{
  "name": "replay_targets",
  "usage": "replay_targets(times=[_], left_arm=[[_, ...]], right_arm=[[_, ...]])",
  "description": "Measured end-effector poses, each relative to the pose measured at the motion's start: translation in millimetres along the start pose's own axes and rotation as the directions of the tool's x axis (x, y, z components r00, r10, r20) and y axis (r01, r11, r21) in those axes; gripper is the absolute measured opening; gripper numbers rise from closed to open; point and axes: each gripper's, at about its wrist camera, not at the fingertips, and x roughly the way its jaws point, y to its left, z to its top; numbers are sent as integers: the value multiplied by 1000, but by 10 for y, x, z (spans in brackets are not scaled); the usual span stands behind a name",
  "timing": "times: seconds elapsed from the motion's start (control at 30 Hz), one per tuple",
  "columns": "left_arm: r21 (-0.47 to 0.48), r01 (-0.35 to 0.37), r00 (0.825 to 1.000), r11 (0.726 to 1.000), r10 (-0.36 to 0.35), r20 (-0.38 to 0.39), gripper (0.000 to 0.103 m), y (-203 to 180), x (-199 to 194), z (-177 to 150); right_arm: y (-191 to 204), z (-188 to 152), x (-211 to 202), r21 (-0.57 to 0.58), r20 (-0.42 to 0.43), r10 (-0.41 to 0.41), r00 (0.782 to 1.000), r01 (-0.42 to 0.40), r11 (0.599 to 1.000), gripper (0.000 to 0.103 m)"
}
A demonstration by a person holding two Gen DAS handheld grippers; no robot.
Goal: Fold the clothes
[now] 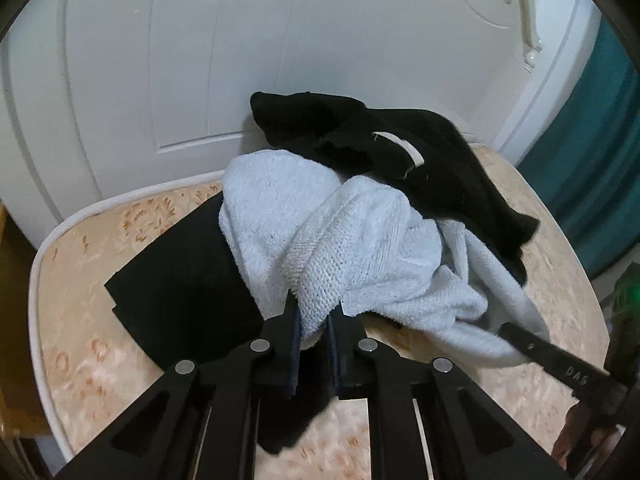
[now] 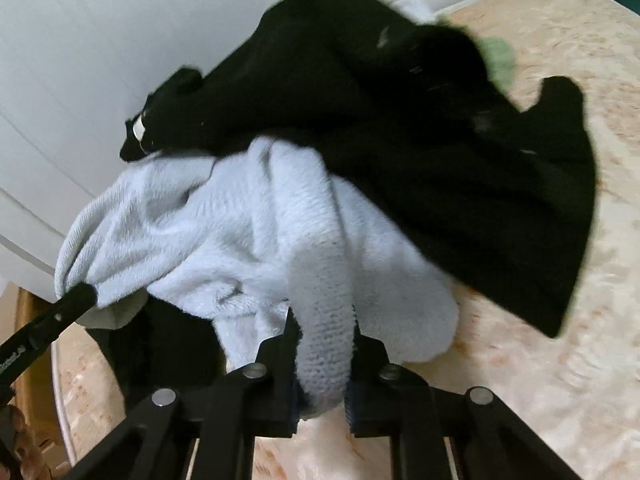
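The left gripper point(image 1: 314, 316) is clamped on a ribbed knit edge of the white garment point(image 1: 360, 240); the fabric fills the gap between its fingers. The right gripper point(image 2: 324, 340) is likewise clamped on a ribbed band of the same white garment point(image 2: 224, 232), which bunches up between the two grippers. In the left wrist view, the right gripper enters from the lower right and meets the garment's far edge. A black garment point(image 2: 420, 140) lies draped across the top of the white one. A flat black item point(image 1: 180, 280) lies under the pile. All rest on a patterned cushion point(image 1: 80, 340) in front of a white panelled door point(image 1: 280, 40).
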Motion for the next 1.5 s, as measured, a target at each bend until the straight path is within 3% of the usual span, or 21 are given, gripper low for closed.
replay_targets(times=[0.17, 0.33, 0.4, 0.53, 0.6, 0.7, 0.77, 0.83, 0.97, 1.03, 1.07, 1.1, 1.17, 1.23, 1.3, 1.33, 1.43, 1.5], left_arm=[[24, 40, 995, 999, -42, 91, 11, -225, -633, -285], [54, 63, 977, 997, -73, 200, 11, -396, -1453, -462], [81, 70, 975, 994, -85, 205, 11, -466, -1725, -562], [157, 74, 982, 985, -99, 159, 11, -580, -2093, -818], [178, 77, 992, 981, -94, 89, 11, -652, -2180, -960], [200, 101, 995, 974, -94, -43, 11, -731, -2169, -1160], [214, 96, 990, 972, -72, -120, 11, -770, -1993, -1297], [228, 92, 980, 969, -48, -195, 12, -810, -1815, -1435], [241, 67, 947, 968, 14, -320, 15, -825, -1453, -1645], [216, 49, 928, 975, 36, -371, 18, -801, -1424, -1687], [203, 39, 917, 978, 46, -396, 18, -789, -1411, -1708], [184, 52, 921, 982, 24, -390, 20, -778, -1502, -1657], [146, 81, 927, 986, -21, -373, 28, -755, -1692, -1551], [108, 109, 937, 988, -66, -343, 58, -729, -1857, -1389], [108, 101, 954, 989, -65, -294, 77, -766, -1821, -1215], [112, 94, 960, 989, -60, -273, 79, -790, -1768, -1140], [87, 81, 970, 993, -58, -235, 79, -836, -1524, -918], [21, 73, 963, 997, -65, -262, 79, -823, -1274, -822]], right_arm=[[-272, -246, -639, -31, 52, 16, 999, -14, 999, 12], [-413, -364, -1326, -4, 154, 57, 986, -57, 998, 12], [-469, -390, -1664, -7, 194, 56, 979, -56, 998, 11], [-603, -511, -2332, -16, 248, 36, 968, -33, 999, 12], [-729, -594, -2552, -31, 250, 6, 968, 1, 1000, 12], [-848, -788, -2750, -50, 174, -41, 984, 51, 997, 12], [-944, -965, -2686, -61, 62, -91, 994, 95, 994, 12], [-996, -1189, -2491, -74, -50, -131, 990, 128, 989, 12], [-955, -1652, -1899, -171, -253, -194, 948, 153, 973, 14], [-847, -1771, -1765, -239, -294, -214, 932, 145, 960, 18], [-776, -1787, -1778, -288, -294, -230, 928, 144, 947, 20], [-719, -1778, -1820, -336, -280, -246, 928, 146, 931, 25], [-595, -1690, -2043, -427, -185, -281, 942, 181, 886, 55], [-463, -1589, -2299, -510, -71, -306, 949, 229, 829, 67], [-360, -1368, -2375, -546, 37, -302, 953, 272, 792, 83], [-312, -1274, -2246, -558, 70, -292, 954, 280, 781, 90], [-99, -1027, -1712, -604, 135, -240, 961, 272, 749, 90], [82, -965, -1170, -650, 93, -240, 966, 242, 720, 89]])
